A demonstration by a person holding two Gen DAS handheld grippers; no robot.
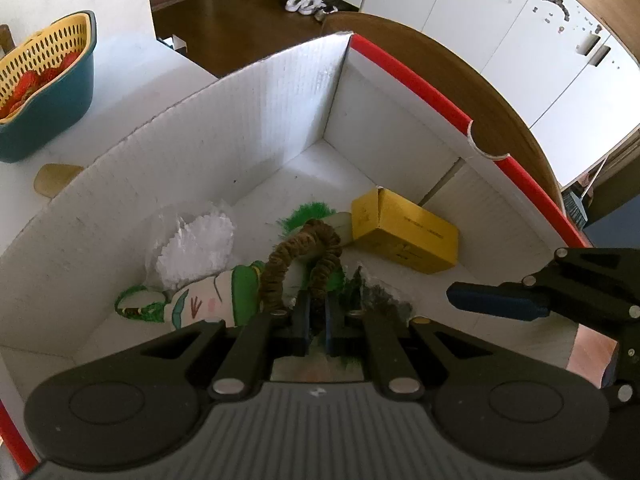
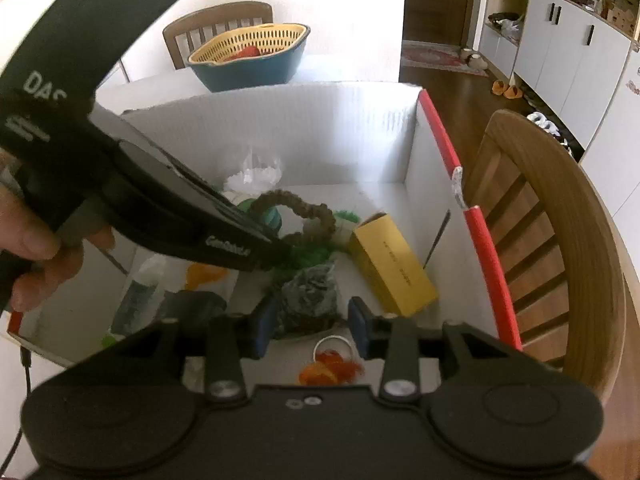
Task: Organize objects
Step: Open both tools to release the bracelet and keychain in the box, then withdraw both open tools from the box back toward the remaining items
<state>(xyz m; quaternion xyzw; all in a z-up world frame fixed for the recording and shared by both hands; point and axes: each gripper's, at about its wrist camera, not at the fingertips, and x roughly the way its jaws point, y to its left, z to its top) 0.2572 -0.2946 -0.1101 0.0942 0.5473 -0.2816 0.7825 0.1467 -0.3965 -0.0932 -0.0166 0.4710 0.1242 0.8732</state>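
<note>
Pinching a brown ruffled fabric loop (image 1: 304, 256), something like a scrunchie band, the left gripper (image 1: 316, 312) has its blue-padded fingers drawn almost together on the lower end of the loop, which arches up from the jaws over the middle of the floor of the white corrugated cardboard box with red-taped rims (image 1: 256, 120). The loop looks light, soft and floppy, so I judge it will sag and swing when lifted, and a nip across one bunched strand is likely the surest hold. The right gripper (image 2: 312, 330) hangs above the near end of the box with its pads spread wide and nothing between them; a crinkled dark bag (image 2: 310, 300) lies on the floor just beyond them. Around the loop lie a green and white soft toy (image 1: 208, 300), a clear bag of white shredded stuff (image 1: 196, 244) toward the left wall, and a yellow cardboard carton (image 1: 404, 232) near the right wall. Orange trinkets with a white ring (image 2: 330, 364) sit by the near wall. The box stands on a white table (image 1: 132, 80), with a yellow slotted colander nested in a teal tub (image 1: 44, 88) at its far side, a curved wooden chair (image 2: 560, 240) beside the right rim, and brown flooring with white cabinets beyond.
</note>
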